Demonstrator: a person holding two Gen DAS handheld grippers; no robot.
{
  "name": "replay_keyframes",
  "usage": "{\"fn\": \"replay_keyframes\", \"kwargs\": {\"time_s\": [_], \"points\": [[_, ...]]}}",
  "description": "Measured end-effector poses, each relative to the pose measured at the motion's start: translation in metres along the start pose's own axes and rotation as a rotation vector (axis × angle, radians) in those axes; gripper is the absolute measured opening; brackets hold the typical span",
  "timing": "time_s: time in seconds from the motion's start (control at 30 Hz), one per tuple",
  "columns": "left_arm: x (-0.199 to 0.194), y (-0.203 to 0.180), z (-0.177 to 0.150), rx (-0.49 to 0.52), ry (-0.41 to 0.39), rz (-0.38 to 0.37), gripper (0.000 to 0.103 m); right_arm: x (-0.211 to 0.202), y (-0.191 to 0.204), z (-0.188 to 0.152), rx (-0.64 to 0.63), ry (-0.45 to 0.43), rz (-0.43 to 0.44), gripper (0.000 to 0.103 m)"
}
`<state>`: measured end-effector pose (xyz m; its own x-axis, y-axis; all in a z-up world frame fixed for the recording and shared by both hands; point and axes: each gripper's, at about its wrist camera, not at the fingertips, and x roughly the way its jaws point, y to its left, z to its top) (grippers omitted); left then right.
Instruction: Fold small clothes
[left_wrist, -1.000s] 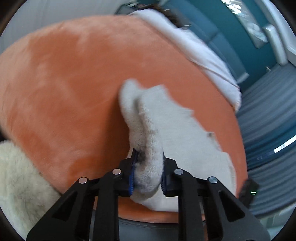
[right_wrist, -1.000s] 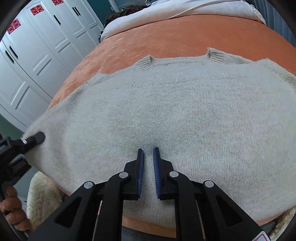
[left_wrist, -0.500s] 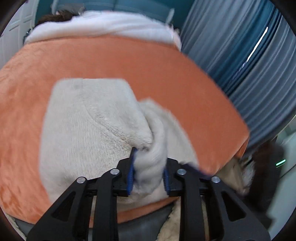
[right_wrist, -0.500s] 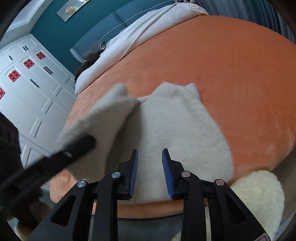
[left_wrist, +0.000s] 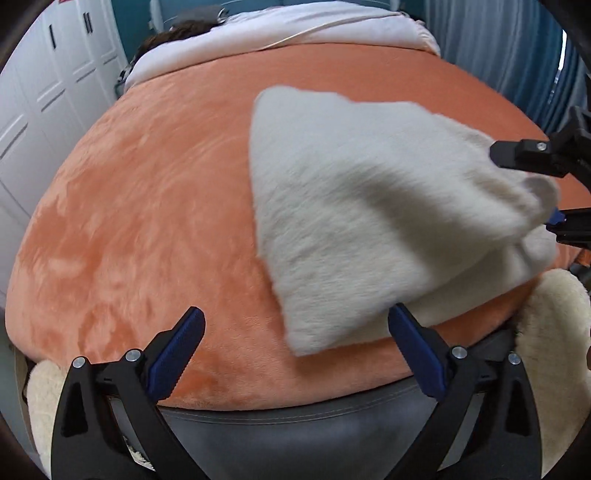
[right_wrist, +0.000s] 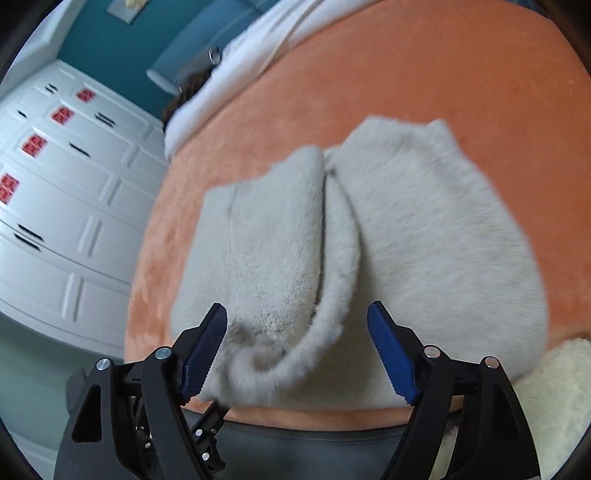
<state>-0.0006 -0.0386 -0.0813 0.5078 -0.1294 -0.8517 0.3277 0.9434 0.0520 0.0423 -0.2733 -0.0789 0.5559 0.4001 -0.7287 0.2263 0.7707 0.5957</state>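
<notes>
Since earlier: released now from the left gripper, the knit that was pinched a second ago; folded over itself now, the sweater that lay spread flat.
Left gripper: jaws opening, spread wide, nothing between the pads; only orange blanket and the sweater's near corner beyond them.
Right gripper: jaws opening in its own view, a rolled edge of knit lying between the pads but not pressed by either; seen also at the right edge of the left wrist view, one finger above and one below the sweater's raised fold.
Sweater: on the bed, near its front edge; in the right wrist view two flaps meeting along a seam-like gap down the middle, left flap thicker and bunched at the near end.
Step in hand: letting go after folding a side inward, by the look of it.
Doing it well: draw both grippers straight back and up, clear of the fuzzy knit, so no fibre snags and drags the fold open; then press or smooth the bunched near edge flat before the next fold; keep flaps square to each other.
Risk: soft plush under soft knit, likely to slide; raised fold on the right may flop back.
Fleece: cream pile at the bed's near edge, apart from the fold.
Containers: none visible; no basket, box or drawer open to receive the garment.
Far: white bedding at the bed's head, white wardrobe doors, teal wall.
</notes>
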Motion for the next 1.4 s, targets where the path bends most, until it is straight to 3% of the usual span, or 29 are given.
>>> {"fn": "replay_keyframes", "kwargs": {"time_s": [0.07,0.1,0.13,0.17,0.2,0.23,0.3,0.33,0.4,0.47,0.53,0.57,0.6,0.67,0.73,0.87,0.93,1.03,1.07,1.1,1.2,1.23,1.27,1.3,1.33,1.4], "points": [[0.010,-0.001,0.005,0.004,0.015,-0.012,0.097,0.017,0.013,0.004,-0.037,0.028,-0.038,0.068],[0.013,-0.002,0.005,0.006,0.019,-0.013,0.097,0.019,0.020,0.004,-0.059,0.030,-0.048,0.047],[0.013,0.000,0.003,0.012,0.014,-0.020,0.088,0.018,0.032,0.007,-0.093,0.024,-0.067,0.024],[0.012,0.000,0.007,0.016,0.015,-0.037,0.063,0.011,0.043,0.011,-0.124,0.006,-0.059,0.024],[0.012,0.000,0.009,0.013,0.028,-0.076,0.048,-0.002,0.052,0.014,-0.141,-0.031,-0.019,0.022],[0.008,0.006,0.010,-0.012,0.039,-0.111,0.026,-0.022,0.061,0.018,-0.156,-0.085,0.043,0.020],[-0.002,0.010,0.014,-0.068,0.013,-0.159,0.018,-0.065,0.074,0.021,-0.191,-0.178,0.155,0.019],[-0.006,0.011,0.016,-0.080,0.006,-0.184,0.015,-0.084,0.076,0.020,-0.213,-0.229,0.165,0.019],[-0.010,0.006,0.019,-0.073,0.000,-0.203,0.011,-0.101,0.060,0.015,-0.229,-0.297,0.098,0.019],[-0.005,-0.005,0.020,-0.043,0.020,-0.195,0.011,-0.082,0.023,0.012,-0.193,-0.263,-0.050,0.019],[0.010,-0.013,0.017,-0.043,0.074,-0.207,0.011,-0.036,-0.042,0.007,-0.076,-0.127,-0.203,0.019],[0.015,-0.016,0.016,-0.044,0.100,-0.206,0.011,-0.020,-0.067,0.000,-0.014,-0.073,-0.206,0.019],[0.016,-0.019,0.014,-0.037,0.111,-0.198,0.012,-0.019,-0.082,-0.005,0.044,-0.084,-0.133,0.019],[0.009,-0.022,0.012,-0.016,0.099,-0.193,0.017,-0.032,-0.080,-0.002,0.085,-0.108,-0.080,0.023],[-0.005,-0.023,0.010,-0.018,0.081,-0.215,0.023,-0.039,-0.071,0.001,0.060,-0.114,-0.095,0.032],[-0.037,-0.009,0.011,-0.063,0.021,-0.255,0.032,-0.070,-0.054,-0.003,-0.015,-0.215,-0.197,0.036],[-0.047,0.001,0.020,-0.102,-0.013,-0.273,0.040,-0.083,-0.055,0.003,-0.005,-0.261,-0.193,0.042],[-0.063,0.001,0.035,-0.143,-0.077,-0.311,0.045,-0.082,-0.056,0.020,-0.008,-0.236,-0.141,0.045],[-0.067,0.000,0.042,-0.154,-0.092,-0.324,0.051,-0.078,-0.053,0.026,-0.023,-0.232,-0.147,0.048],[-0.070,-0.004,0.047,-0.162,-0.101,-0.326,0.056,-0.071,-0.051,0.034,-0.044,-0.216,-0.153,0.058],[-0.058,-0.013,0.063,-0.180,-0.096,-0.300,0.059,-0.037,-0.046,0.048,-0.060,-0.143,-0.179,0.060],[-0.047,-0.016,0.067,-0.185,-0.075,-0.285,0.058,-0.024,-0.046,0.053,-0.063,-0.114,-0.180,0.055],[-0.037,-0.018,0.067,-0.190,-0.046,-0.269,0.055,-0.010,-0.043,0.057,-0.088,-0.072,-0.197,0.044],[-0.029,-0.021,0.067,-0.193,-0.017,-0.258,0.053,-0.002,-0.038,0.060,-0.130,-0.047,-0.240,0.009],[-0.023,-0.022,0.066,-0.199,0.007,-0.249,0.050,-0.002,-0.030,0.064,-0.173,-0.047,-0.274,0.010],[-0.018,-0.024,0.063,-0.201,0.026,-0.235,0.050,-0.031,-0.014,0.071,-0.196,-0.138,-0.201,0.008]]}}
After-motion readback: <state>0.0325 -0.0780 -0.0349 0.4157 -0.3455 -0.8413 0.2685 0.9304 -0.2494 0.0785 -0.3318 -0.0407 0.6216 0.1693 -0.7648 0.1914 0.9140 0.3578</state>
